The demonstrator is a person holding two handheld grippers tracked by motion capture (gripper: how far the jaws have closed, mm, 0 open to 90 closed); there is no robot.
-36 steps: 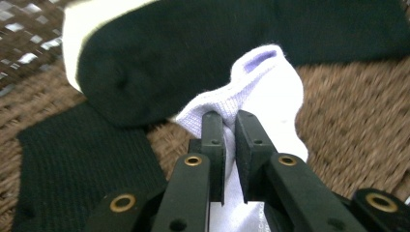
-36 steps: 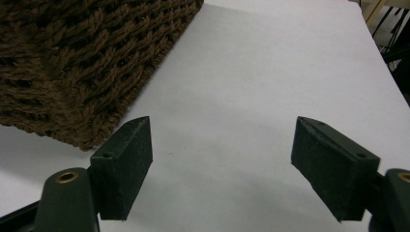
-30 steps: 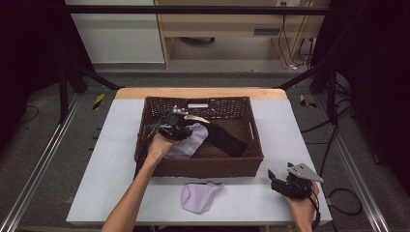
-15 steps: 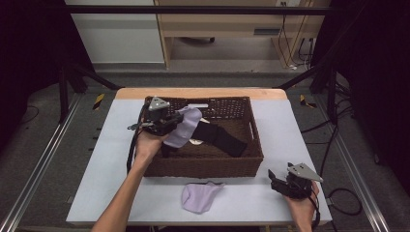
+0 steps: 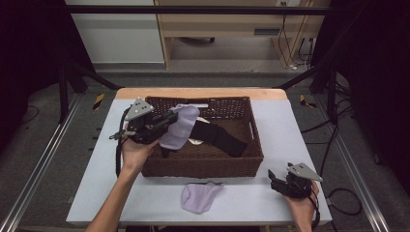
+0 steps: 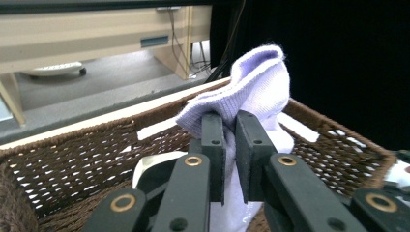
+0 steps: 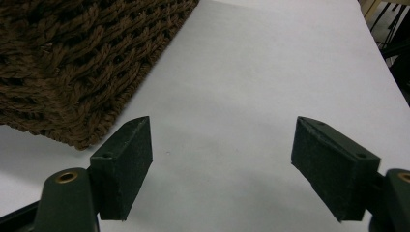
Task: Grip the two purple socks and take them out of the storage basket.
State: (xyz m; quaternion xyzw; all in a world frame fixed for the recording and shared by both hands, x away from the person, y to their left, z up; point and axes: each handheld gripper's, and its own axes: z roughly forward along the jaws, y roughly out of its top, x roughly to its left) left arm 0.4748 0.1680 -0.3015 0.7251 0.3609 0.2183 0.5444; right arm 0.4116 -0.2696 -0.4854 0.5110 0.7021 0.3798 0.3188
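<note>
At the table's near edge, the right gripper (image 5: 276, 180) rests low on the white tabletop (image 5: 290, 130) with its jaws spread wide and nothing between them. Left of it lies a crumpled lilac knit sock (image 5: 199, 197). Beyond sits the dark brown woven basket (image 5: 208, 166), holding a long black sock (image 5: 220, 137). Above its left side, the left gripper (image 6: 231, 126) pinches a second lilac knit sock (image 6: 258, 87), hanging clear of the basket floor.

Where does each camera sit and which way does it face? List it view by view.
High view: above the person's side, looking forward and down on the basket; both forearms show.
Left gripper view: rides the left gripper, shut on the lilac sock over the basket.
Right gripper view: right gripper, open, over the table.
Shared: the basket.
</note>
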